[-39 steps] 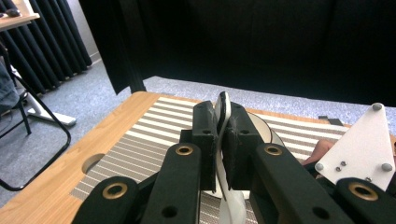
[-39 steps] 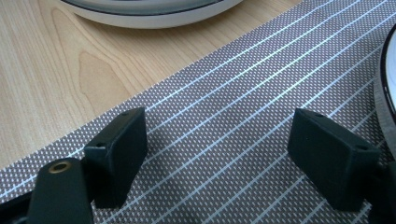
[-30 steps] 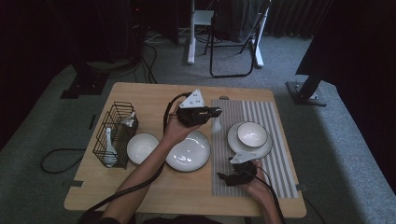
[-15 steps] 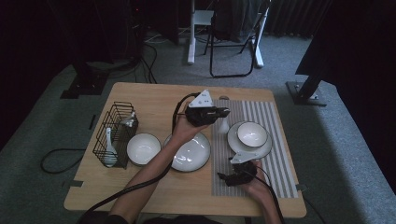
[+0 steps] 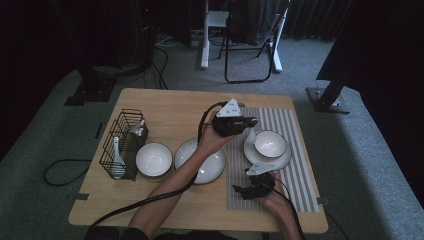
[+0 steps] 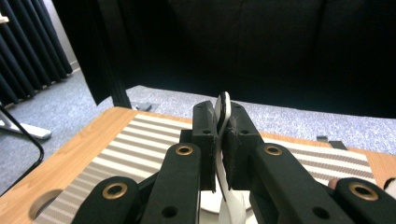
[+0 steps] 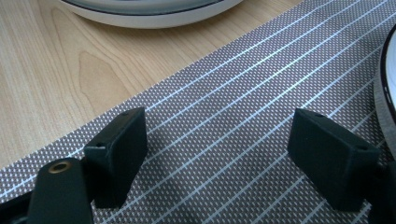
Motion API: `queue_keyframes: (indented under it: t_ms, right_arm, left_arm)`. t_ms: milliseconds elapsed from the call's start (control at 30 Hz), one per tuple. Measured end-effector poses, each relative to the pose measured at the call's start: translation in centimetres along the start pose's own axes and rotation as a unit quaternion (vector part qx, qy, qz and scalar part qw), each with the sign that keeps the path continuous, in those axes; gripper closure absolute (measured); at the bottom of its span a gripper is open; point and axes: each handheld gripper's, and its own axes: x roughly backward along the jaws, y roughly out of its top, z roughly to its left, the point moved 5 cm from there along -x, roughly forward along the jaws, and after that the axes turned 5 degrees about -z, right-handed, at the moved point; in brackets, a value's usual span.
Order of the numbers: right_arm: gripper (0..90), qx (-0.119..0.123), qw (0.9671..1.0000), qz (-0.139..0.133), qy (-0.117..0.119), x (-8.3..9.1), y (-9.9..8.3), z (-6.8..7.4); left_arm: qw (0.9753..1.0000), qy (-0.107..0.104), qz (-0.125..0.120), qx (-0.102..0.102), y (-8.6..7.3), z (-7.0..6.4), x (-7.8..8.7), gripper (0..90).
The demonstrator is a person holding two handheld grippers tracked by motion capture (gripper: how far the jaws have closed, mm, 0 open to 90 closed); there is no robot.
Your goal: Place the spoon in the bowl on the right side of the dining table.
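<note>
Spoon transfer at frame centre.
Left gripper (image 6: 219,140) is clamping a glossy white spoon (image 6: 223,109), drifting rightward over the striped woven mat (image 5: 295,150); right gripper (image 7: 219,154) is resting agape.

Glossy white ceramic spoon (image 6: 223,112), matt woven striped placemat (image 7: 224,116), smooth pale wood table (image 7: 56,70).

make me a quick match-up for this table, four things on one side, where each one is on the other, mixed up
Things:
1. white spoon
2. small bowl
3. wire basket
4. right tongs

Places:
A. at the table's left side
B. on a plate on the striped mat
C. open, low over the striped mat
D. pinched in the left tongs

Pairs: 1-D, 2-B, 3-A, 4-C
</note>
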Motion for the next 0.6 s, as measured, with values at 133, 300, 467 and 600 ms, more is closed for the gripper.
queue_keyframes:
  t_ms: [133,300,467,600]
  right_arm:
    - [19.4,0.0,1.0,0.0,0.0,0.0,0.0,0.0]
    - [19.4,0.0,1.0,0.0,0.0,0.0,0.0,0.0]
    - [19.5,0.0,1.0,0.0,0.0,0.0,0.0,0.0]
    - [19.4,0.0,1.0,0.0,0.0,0.0,0.0,0.0]
  left_arm:
    - [0.9999,-0.001,-0.008,0.007,-0.2,-0.2,-0.8,85.0]
    - [0.9997,0.008,-0.011,0.021,-0.8,0.0,-1.4,84.9]
    - [0.9996,0.01,-0.006,0.024,-1.3,-0.1,-2.0,84.9]
    - [0.9996,0.009,-0.006,0.026,-1.4,-0.1,-2.3,84.9]
